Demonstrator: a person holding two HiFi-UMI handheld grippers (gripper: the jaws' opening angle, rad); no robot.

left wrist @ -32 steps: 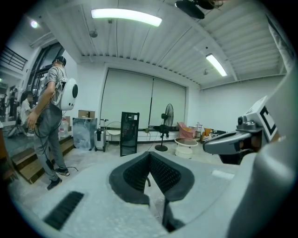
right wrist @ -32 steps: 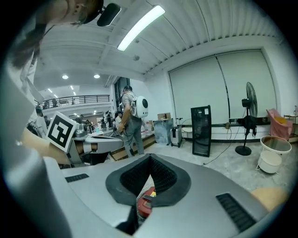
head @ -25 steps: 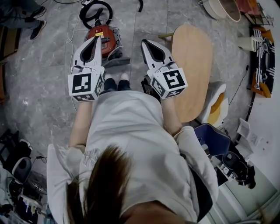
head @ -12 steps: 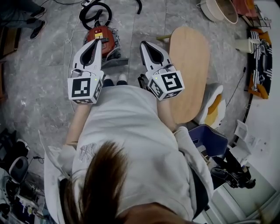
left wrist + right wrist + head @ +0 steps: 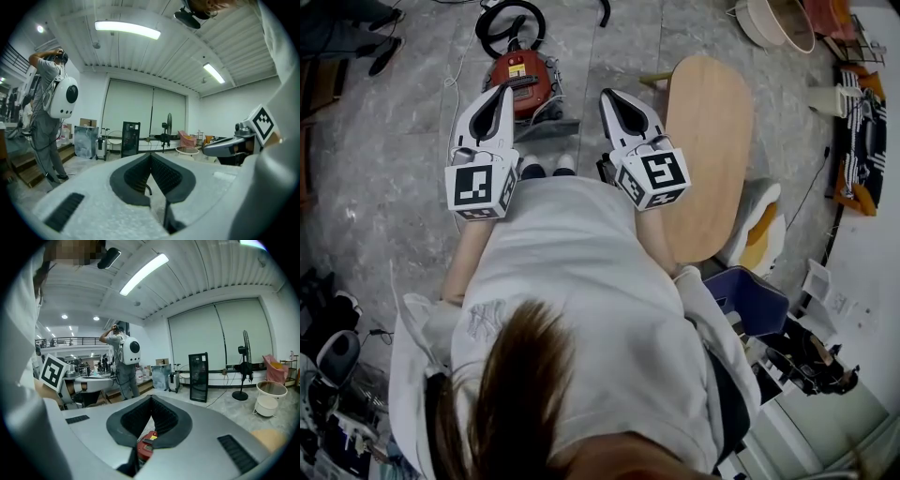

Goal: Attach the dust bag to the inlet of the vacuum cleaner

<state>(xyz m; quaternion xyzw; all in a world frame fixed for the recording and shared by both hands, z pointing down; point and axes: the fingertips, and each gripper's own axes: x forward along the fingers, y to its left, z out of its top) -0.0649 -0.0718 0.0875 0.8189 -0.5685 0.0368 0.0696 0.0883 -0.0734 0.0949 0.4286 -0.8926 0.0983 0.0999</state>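
Floor (image 5: 384,159) of grey stone lies open down the left side of the head view. On the right, a long wooden table (image 5: 710,141) narrows the room, its near edge just beside the right gripper (image 5: 607,95). We hold both grippers out side by side in the upper middle of the frame. A clear strip of floor runs between them.

The left gripper (image 5: 504,87) has its fingers pressed together with nothing between them, and so has the right one. The red vacuum cleaner (image 5: 523,81) sits on the floor at the top centre-left. The left tips overlap its near-left side in the frame and the right tips are off to its right. We cannot tell whether either touches it.

In the right gripper view the vacuum cleaner shows red through the gap below the closed fingers. A black hose (image 5: 508,19) loops above the vacuum cleaner, and a pale tub (image 5: 772,19) stands at the top right.
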